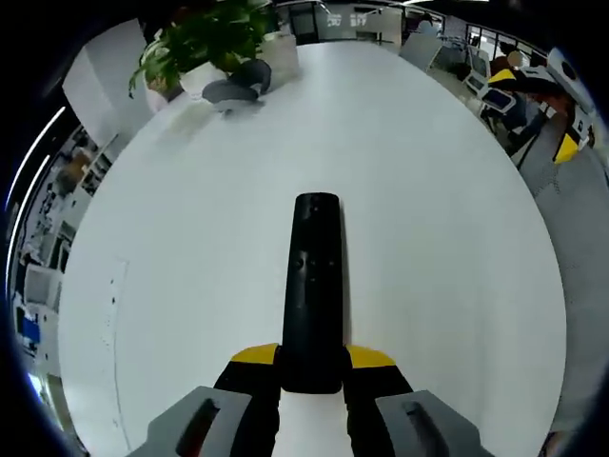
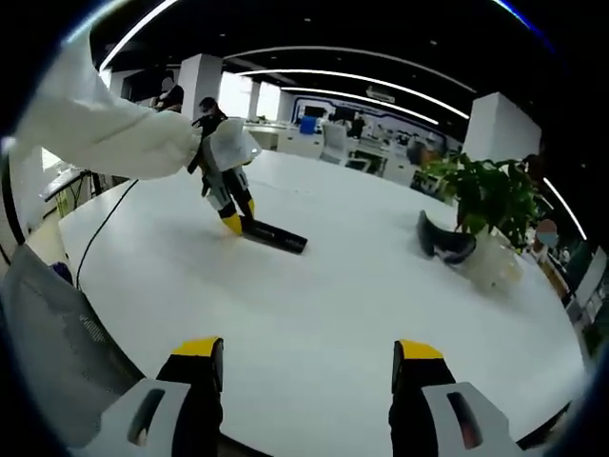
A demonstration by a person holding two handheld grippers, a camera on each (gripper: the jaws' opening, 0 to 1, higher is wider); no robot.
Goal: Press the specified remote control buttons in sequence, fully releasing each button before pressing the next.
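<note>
A: While you're on the left gripper view, what's the left tool (image 1: 312,367) doing?
B: Clamped on the near end of the black remote (image 1: 315,286), yellow-tipped jaws tight against both sides. Remote lies flat on the white counter (image 1: 428,190), pointing away.
A: Right tool (image 2: 310,367)?
B: Jaws spread wide, nothing between them, hanging over the near counter edge. From the right gripper view the left tool sits mid-counter, tips at the remote's end, white sleeve (image 2: 105,133) behind it.
A: Farther back?
B: Dark curved object (image 1: 238,84) beside a potted plant (image 1: 205,38) near the far edge.
</note>
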